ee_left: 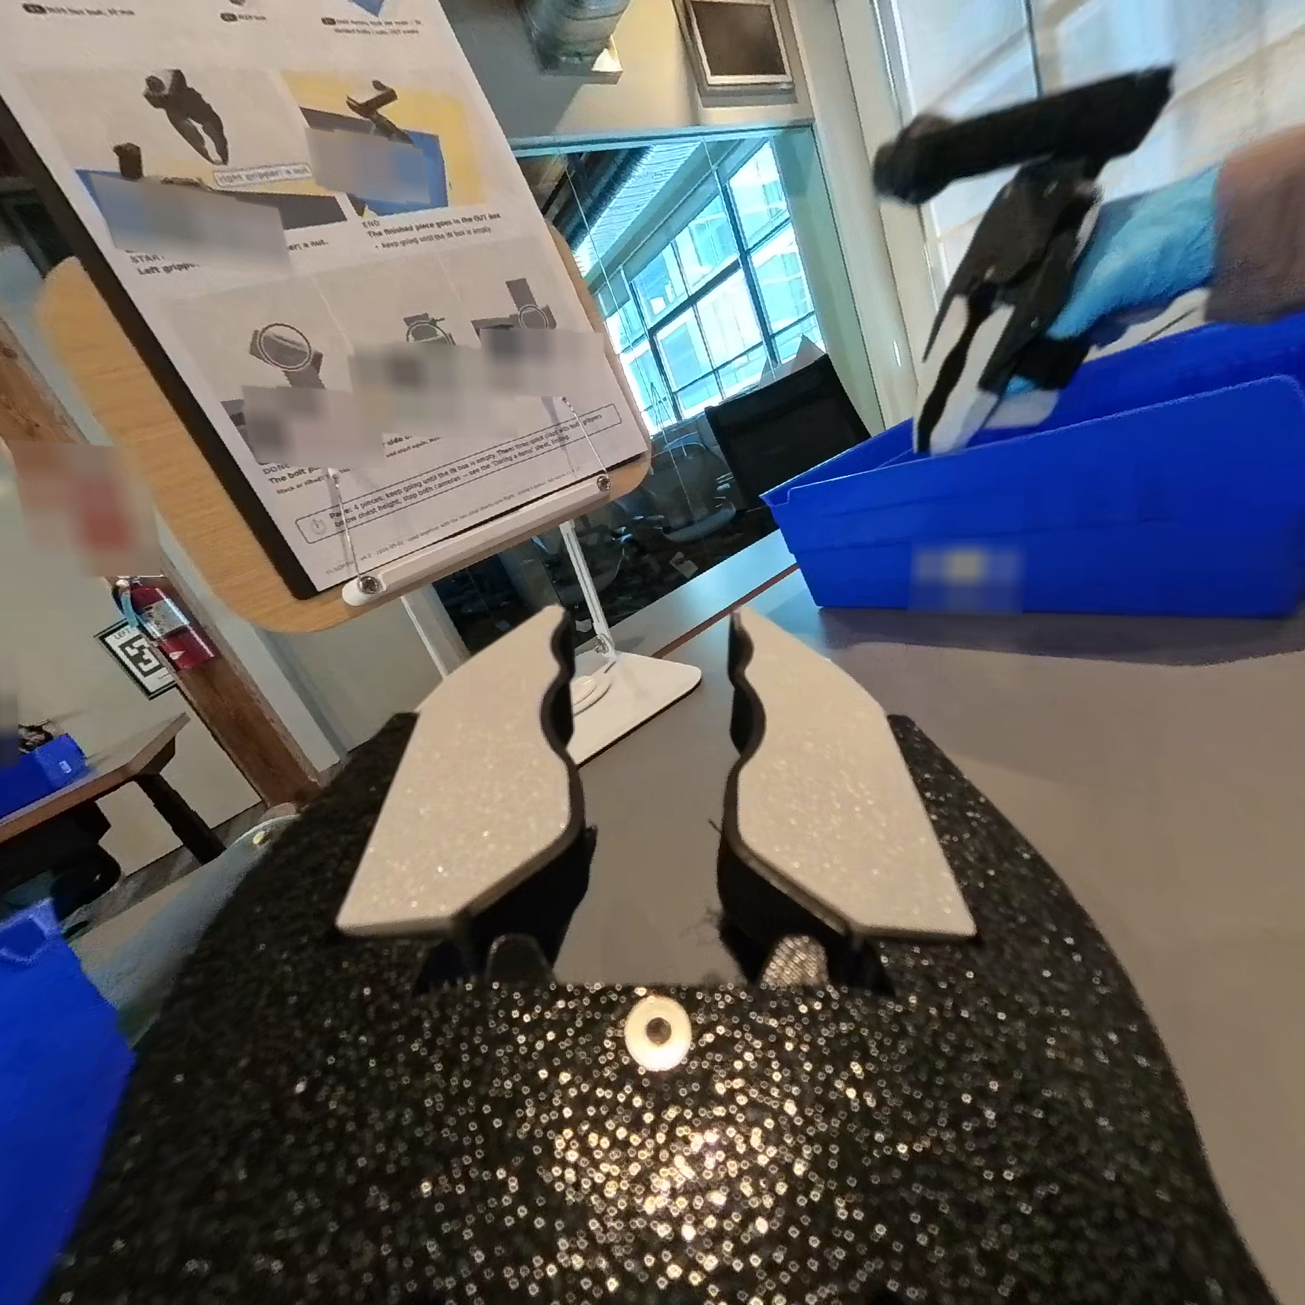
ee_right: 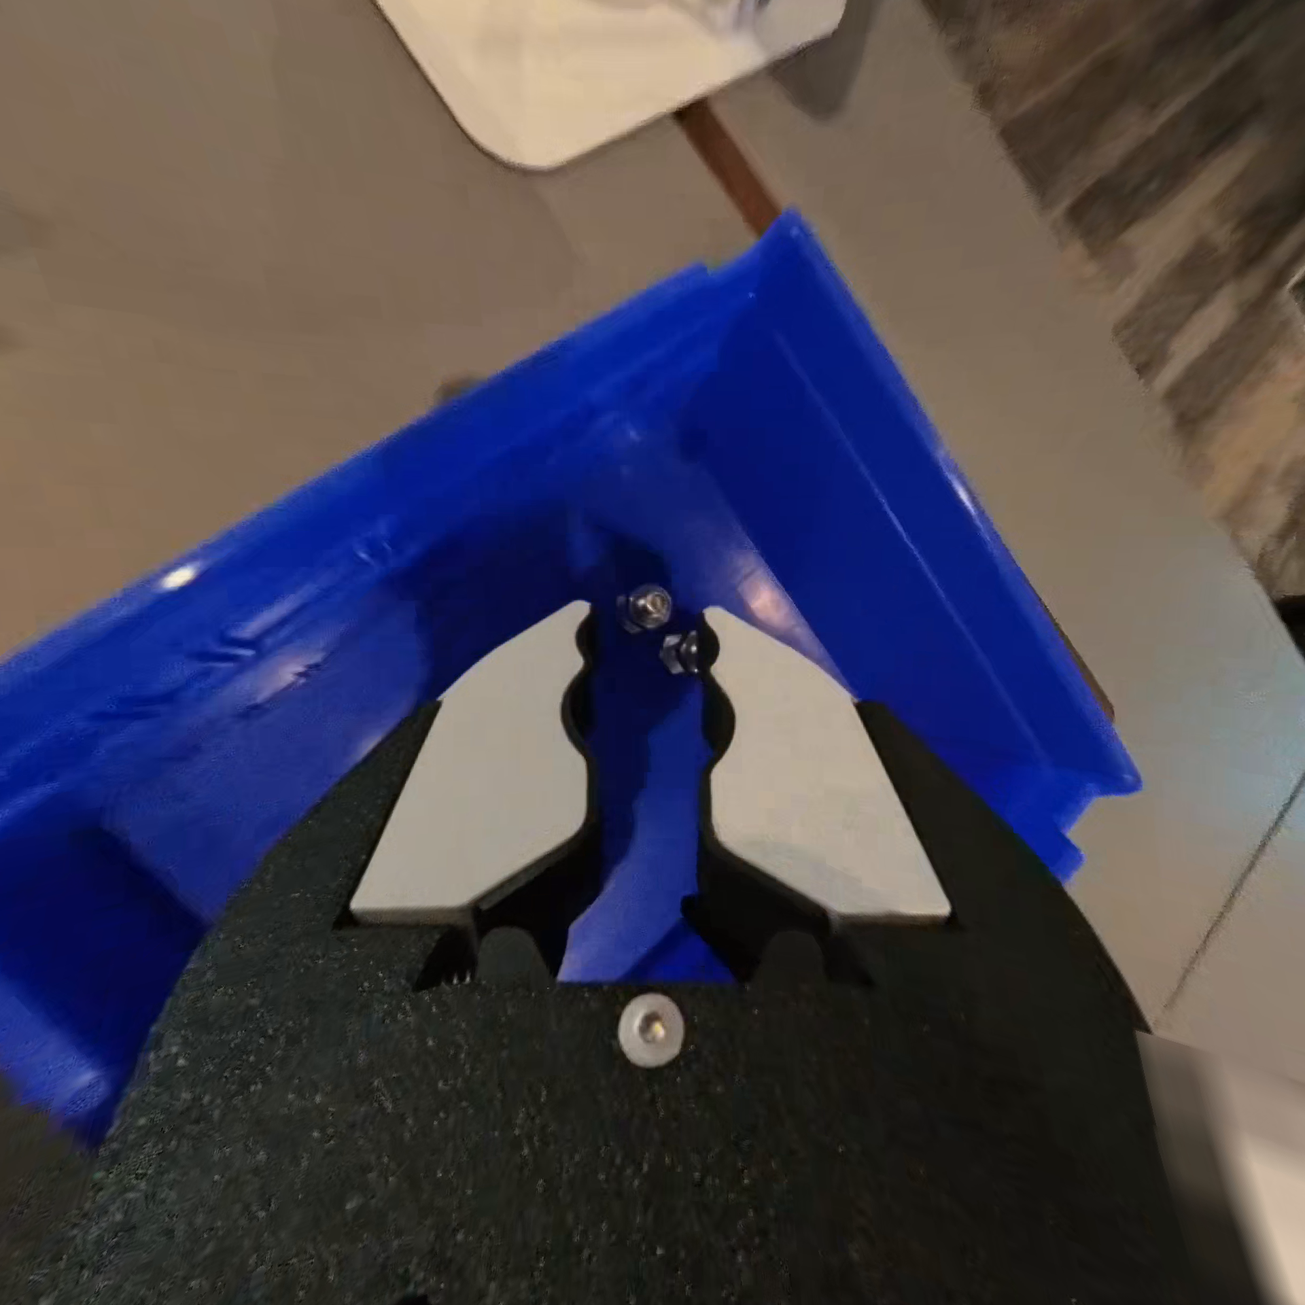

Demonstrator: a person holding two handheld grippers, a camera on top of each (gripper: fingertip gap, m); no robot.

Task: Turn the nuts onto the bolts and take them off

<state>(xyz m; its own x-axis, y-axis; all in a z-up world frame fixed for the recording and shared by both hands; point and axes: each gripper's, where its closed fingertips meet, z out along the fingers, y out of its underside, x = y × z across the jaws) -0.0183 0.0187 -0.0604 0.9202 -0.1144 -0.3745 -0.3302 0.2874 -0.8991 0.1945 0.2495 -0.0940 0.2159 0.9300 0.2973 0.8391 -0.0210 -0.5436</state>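
Left wrist view: the left gripper (ee_left: 650,628) hangs over the grey table (ee_left: 1059,812), its two pale glittery fingers (ee_left: 480,777) spread with a clear gap between them and nothing in it.
Left gripper contact: it touches no object; only bare tabletop shows between the jaws.
Ahead of it: a paper instruction sheet (ee_left: 367,282) clipped on a wooden board, standing on a white stand (ee_left: 628,681) near the fingertips.
To its right: a blue bin (ee_left: 1059,522) on the table, with the right gripper (ee_left: 939,431) dipping nose-down into it, held by a person's hand in a blue sleeve (ee_left: 1158,254).
Far left: a red fire extinguisher (ee_left: 159,618) on a wooden post, and another blue box (ee_left: 42,1094) at the near edge.
Right wrist view: the right gripper (ee_right: 646,635) points down into the blue bin (ee_right: 353,635), near one inner corner, jaws parted to a middling gap.
Nuts: two small metal nuts lie on the bin floor; one nut (ee_right: 646,606) sits just beyond the fingertips, the second nut (ee_right: 683,653) lies against the inner edge of the right-hand finger.
Right gripper hold: neither nut looks clamped; whether the finger truly presses on the second nut I cannot tell, as the picture is blurred.
Bolts: none that I can make out in either view.
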